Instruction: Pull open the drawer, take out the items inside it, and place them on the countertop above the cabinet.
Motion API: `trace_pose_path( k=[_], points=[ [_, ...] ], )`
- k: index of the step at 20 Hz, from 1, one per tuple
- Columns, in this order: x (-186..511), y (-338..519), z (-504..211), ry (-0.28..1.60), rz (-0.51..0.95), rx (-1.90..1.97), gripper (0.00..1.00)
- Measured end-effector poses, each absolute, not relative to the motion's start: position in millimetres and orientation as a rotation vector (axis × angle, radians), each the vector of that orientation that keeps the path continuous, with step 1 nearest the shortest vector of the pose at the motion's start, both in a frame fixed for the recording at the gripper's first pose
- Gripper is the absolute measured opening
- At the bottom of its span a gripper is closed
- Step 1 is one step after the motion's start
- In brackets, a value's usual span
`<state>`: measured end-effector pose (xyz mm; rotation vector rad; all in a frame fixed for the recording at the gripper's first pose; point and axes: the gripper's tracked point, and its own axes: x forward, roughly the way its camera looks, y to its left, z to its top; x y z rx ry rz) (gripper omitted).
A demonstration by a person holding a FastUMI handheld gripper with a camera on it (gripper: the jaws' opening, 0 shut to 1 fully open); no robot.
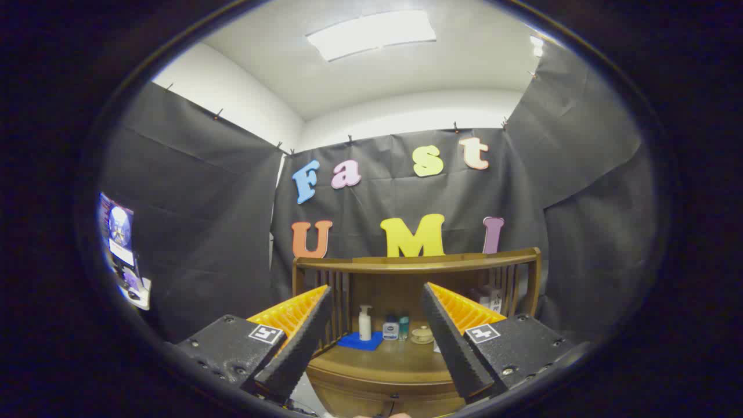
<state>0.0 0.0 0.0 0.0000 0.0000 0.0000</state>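
Note:
My gripper (377, 296) stands open, with nothing between its fingers. Beyond them is a brown wooden cabinet (371, 395) with a smooth countertop (389, 360) and a slatted shelf frame (418, 262) rising at its back. On the countertop, against the back, rest a blue cloth (360, 341), a white pump bottle (364, 323), a small jar with a dark lid (390, 328), a small teal bottle (403, 327) and a round pale container (422, 335). The cabinet's front shows just below the countertop edge; I cannot make out the drawer's state.
Black cloth walls close in behind and on both sides of the cabinet. A poster (123, 249) hangs on the left wall. A white labelled item (494, 299) stands behind the right slats. The front of the countertop is bare wood.

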Motion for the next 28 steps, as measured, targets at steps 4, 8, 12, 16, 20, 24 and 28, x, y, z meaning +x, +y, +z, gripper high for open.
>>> trace_pose_path(
  k=[4,8,12,16,20,24,28],
  points=[
    [4,-6,-6,0.017,-0.008,0.005,0.99],
    [4,-11,-10,0.030,-0.019,0.007,0.99],
    [3,-8,-11,0.024,-0.022,-0.008,0.99],
    [2,-10,-15,0.022,-0.026,-0.010,0.99],
    [6,-12,-31,0.030,-0.026,-0.010,0.99],
    [8,-16,-57,0.058,-0.035,0.007,0.99],
    [14,-25,-88,0.097,-0.060,0.033,0.99]
  ],
)
